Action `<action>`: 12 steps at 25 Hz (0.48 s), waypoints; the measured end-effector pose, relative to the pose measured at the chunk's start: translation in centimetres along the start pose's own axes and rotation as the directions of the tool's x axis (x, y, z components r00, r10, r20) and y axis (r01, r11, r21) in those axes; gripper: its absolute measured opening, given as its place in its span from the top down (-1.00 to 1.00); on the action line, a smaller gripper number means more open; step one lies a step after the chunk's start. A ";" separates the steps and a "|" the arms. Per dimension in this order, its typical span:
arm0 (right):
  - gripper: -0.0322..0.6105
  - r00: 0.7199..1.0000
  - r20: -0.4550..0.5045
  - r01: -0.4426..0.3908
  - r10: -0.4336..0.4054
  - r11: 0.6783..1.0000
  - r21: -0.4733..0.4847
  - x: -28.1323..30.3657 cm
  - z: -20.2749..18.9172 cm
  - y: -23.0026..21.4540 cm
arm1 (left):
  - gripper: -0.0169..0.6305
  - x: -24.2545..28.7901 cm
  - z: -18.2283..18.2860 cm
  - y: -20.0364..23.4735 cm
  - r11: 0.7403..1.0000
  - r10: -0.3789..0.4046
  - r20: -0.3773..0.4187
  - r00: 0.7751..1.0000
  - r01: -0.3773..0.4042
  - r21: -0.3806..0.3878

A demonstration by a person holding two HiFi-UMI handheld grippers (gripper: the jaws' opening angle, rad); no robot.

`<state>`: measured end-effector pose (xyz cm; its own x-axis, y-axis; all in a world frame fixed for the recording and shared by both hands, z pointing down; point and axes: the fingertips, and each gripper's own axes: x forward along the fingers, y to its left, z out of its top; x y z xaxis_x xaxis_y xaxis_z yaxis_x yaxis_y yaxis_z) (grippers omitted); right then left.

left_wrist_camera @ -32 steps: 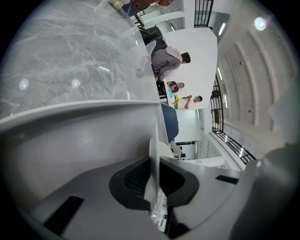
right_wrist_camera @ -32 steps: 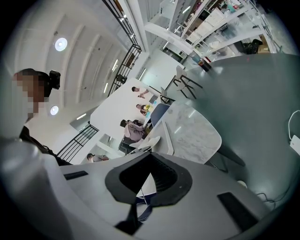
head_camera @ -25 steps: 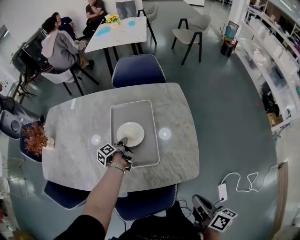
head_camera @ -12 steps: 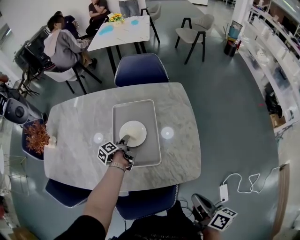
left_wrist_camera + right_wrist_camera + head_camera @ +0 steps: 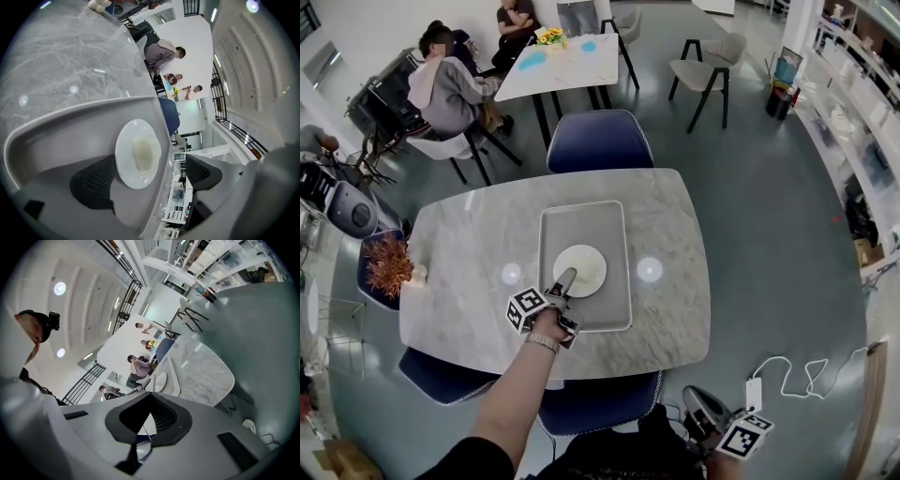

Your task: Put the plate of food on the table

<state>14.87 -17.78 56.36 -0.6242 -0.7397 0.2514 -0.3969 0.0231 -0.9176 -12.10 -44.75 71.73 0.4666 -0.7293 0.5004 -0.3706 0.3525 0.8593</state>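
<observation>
- While the left gripper (image 5: 565, 280) stands at the near rim of the plate (image 5: 579, 270), its jaws are opening; the left gripper view shows the plate between them with neither jaw pressing on it, so the plate is released
- Plate lies flat in the grey tray (image 5: 614, 220) at centre frame; the tray rests on the marble table (image 5: 459, 253), so the plate is not on the tabletop itself
- Right gripper (image 5: 709, 418) hangs at the lower right of the frame, off the table; its own view shows the jaws clenched together on nothing
- Handling, as judged: plate looks rigid, glazed and light, likely slippery and prone to chipping; best taken at the near rim, one jaw over and one under, and carried level so the contents stay put
- Hard to make out: the food (image 5: 143, 152) reads only as a pale patch; the plate's underside is hidden; part of one jaw is covered by the rim
</observation>
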 end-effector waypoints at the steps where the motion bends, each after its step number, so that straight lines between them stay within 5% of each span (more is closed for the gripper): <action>1: 0.87 1.000 -0.008 -0.009 0.009 1.000 0.000 0.1 0.0 0.0 | -0.48 -0.1 -0.1 -0.1 1.000 -0.005 -0.003 1.000 0.005 0.009; 8: 0.87 0.995 -0.065 -0.070 0.069 0.998 -0.001 0.5 0.6 0.1 | -0.47 -3.2 -0.2 -2.8 0.992 -0.105 0.028 0.994 0.103 0.072; 12: 0.87 0.985 -0.125 -0.123 0.120 0.992 -0.015 1.2 0.6 0.6 | -0.30 -7.1 -1.6 -6.3 0.954 -0.270 0.006 0.963 0.267 0.139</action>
<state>14.29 -19.03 55.93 -0.7463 -0.6419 0.1761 -0.3275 0.1238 -0.9367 -11.84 -40.88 62.93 0.5442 -0.8011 0.2490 -0.3407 0.0602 0.9382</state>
